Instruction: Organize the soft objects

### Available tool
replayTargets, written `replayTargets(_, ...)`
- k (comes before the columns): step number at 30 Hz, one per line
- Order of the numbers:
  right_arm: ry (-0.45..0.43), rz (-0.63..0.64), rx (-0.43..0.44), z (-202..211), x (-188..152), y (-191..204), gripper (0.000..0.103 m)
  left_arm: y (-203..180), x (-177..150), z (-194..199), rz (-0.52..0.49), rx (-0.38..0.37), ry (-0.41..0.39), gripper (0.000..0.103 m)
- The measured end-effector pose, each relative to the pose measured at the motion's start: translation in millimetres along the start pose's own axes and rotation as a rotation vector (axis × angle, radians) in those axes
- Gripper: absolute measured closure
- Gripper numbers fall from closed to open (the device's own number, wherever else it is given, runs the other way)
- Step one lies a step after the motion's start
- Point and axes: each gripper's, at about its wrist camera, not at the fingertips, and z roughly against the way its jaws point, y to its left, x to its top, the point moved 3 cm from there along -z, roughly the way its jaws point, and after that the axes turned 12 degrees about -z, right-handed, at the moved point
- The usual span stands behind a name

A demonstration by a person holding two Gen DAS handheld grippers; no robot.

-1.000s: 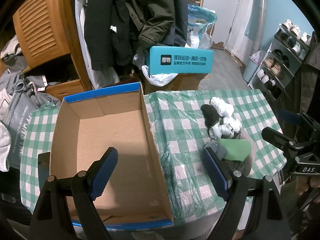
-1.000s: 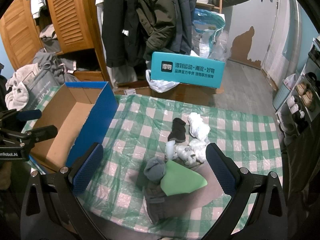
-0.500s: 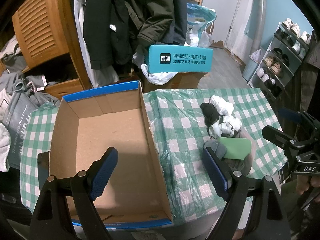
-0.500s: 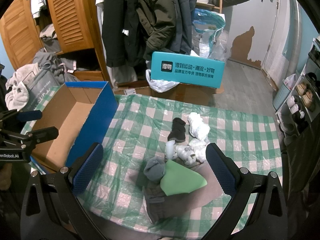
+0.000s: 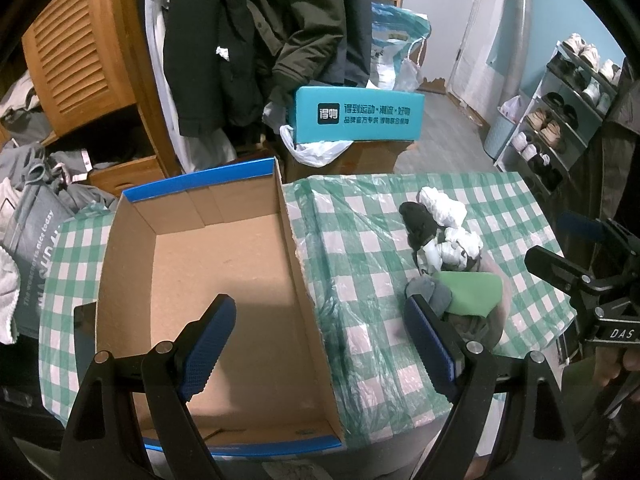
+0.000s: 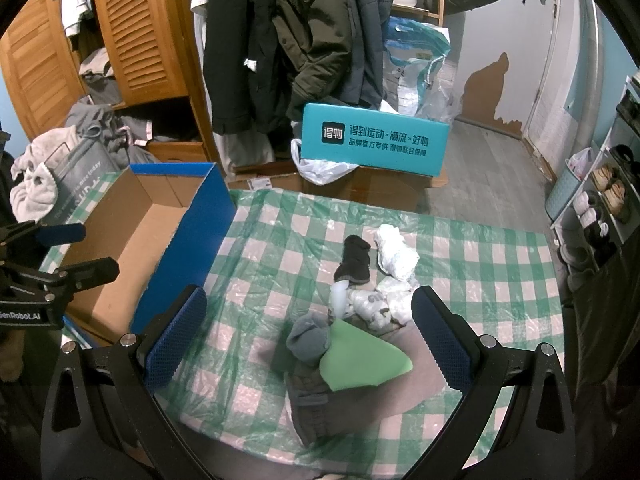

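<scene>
A pile of soft things lies on the green checked tablecloth (image 6: 460, 248): a green cloth (image 6: 362, 362), a grey sock ball (image 6: 308, 334), a dark grey garment (image 6: 312, 404), a black sock (image 6: 354, 260) and white socks (image 6: 394, 254). An empty blue-sided cardboard box (image 5: 208, 264) stands at the left. My left gripper (image 5: 320, 344) is open and empty above the box's right wall. My right gripper (image 6: 308, 336) is open and empty above the pile. The pile also shows in the left wrist view (image 5: 472, 292).
A teal shoebox (image 6: 374, 140) on cardboard sits beyond the table's far edge. Coats hang behind it. A wooden wardrobe (image 6: 132, 32) and heaped clothes (image 6: 44, 168) are at the left. A shoe rack (image 5: 560, 112) stands at the right.
The left wrist view has shifted slightly. Both grippers stay open and the soft things have not moved.
</scene>
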Motion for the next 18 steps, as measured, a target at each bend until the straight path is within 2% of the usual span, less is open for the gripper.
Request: replayTargets(18,0.0,0.0,-0.004,0.2,-0.2,-1.9,0.002,-1.3,-0.3,-0.8,0.0,-0.008,0.009,0.016)
